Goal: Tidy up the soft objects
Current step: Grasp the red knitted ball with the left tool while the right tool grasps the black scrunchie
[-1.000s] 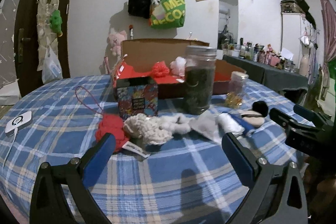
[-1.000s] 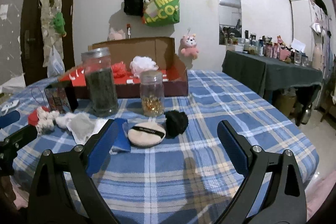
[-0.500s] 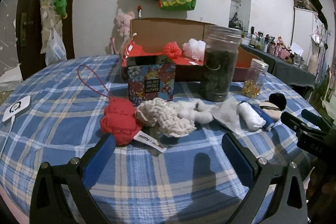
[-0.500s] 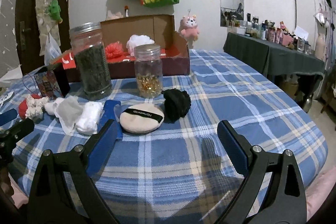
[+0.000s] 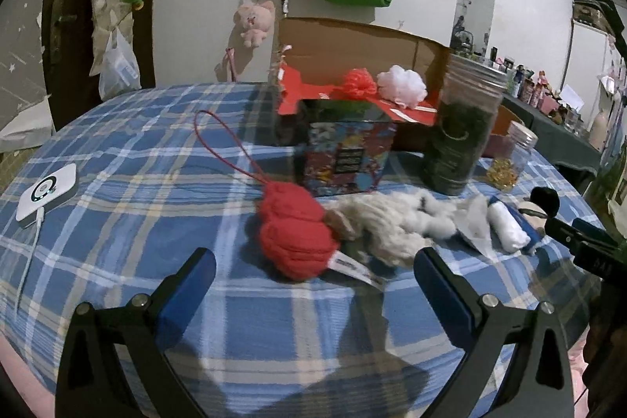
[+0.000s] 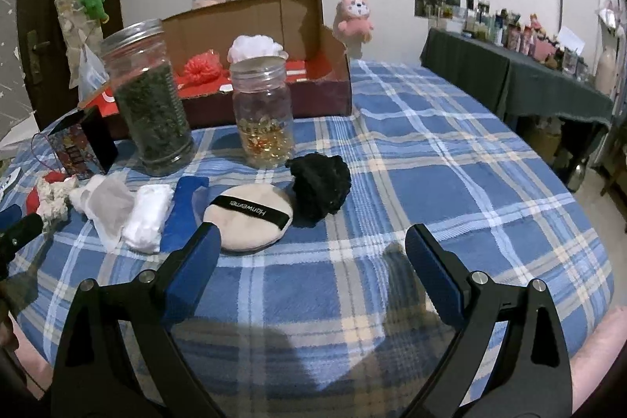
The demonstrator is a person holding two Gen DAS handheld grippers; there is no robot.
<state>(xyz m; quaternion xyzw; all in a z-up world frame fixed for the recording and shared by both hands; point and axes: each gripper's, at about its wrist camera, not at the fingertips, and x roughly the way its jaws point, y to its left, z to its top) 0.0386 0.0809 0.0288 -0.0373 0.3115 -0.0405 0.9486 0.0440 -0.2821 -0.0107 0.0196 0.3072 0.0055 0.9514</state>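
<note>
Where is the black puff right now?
In the right wrist view, the black puff lies on the tablecloth right of the beige pad, before the small jar.

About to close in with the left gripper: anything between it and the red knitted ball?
Nothing visible. The left gripper is open, with only bare plaid tablecloth before the red knitted ball. The cream knitted toy touches the ball's right side.
</note>
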